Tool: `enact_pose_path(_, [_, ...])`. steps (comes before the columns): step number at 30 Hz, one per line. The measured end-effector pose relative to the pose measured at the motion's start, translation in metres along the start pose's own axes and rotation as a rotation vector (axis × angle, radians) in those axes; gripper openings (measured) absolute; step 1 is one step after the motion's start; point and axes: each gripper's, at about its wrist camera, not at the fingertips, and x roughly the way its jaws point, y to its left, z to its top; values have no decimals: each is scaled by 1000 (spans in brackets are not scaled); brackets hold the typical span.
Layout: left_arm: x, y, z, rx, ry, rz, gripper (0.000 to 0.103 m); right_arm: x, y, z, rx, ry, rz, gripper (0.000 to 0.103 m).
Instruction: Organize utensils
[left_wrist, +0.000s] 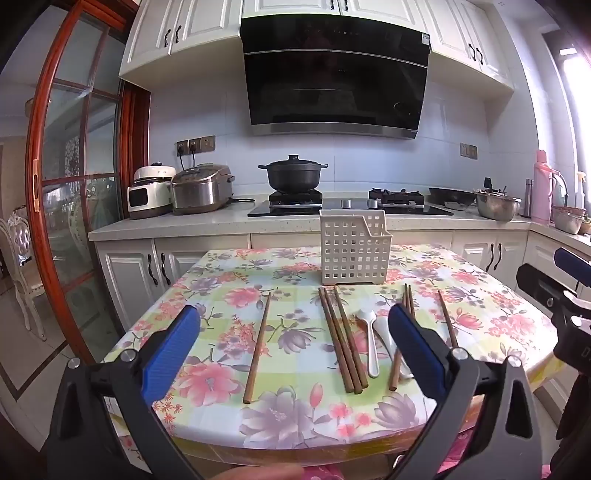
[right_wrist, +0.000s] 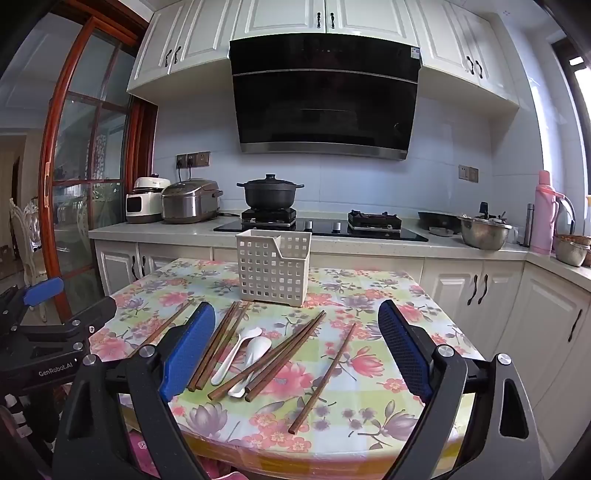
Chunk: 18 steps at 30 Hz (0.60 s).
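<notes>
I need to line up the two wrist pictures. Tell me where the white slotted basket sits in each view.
Left wrist view: white slotted basket stands right of centre, at the table's far edge, beyond the chopsticks.
Right wrist view: the basket stands left of centre, at the same far edge.
Shared landmark: the black pot on the stove behind it.

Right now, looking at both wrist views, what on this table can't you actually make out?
- Inside of the white perforated plastic basket: both views, its own walls hide it.
- Lower handle of one white plastic spoon: left wrist view, the left gripper finger covers it.
- Count of brown wooden chopsticks by that finger: left wrist view, partly covered.
- Leftmost chopstick's near end: right wrist view, behind the right gripper finger.
</notes>
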Motion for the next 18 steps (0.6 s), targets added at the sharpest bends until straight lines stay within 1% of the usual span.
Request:
enact_pose_path(3, [2,1,0,5,-4,3,99,1,0,0,0,7,0,85])
enact_pose_path(4, [-2,-2,-1,15,-18,6,99,2,0,0,0,9,0,85])
enact_pose_path(7, [-2,-1,-1,8,-8,8,99,0,-1,0,4,2,-1,85])
enact_pose_path(8, [-4,-10,1,14,-15,4,99,1,-1,0,6,4,0,85])
enact_pose_path(13, [-6,-14,0,12,-9,4,99,3,-3,-1,8,10,-1,85])
enact_pose_path(14, [-4,-8,1,11,-10,-2,99,2,-4,-2,9,12,0,85])
enact_pose_path(18, [-3,-9,1,14,-8,0,99,2,-2,-2,11,15,0,85])
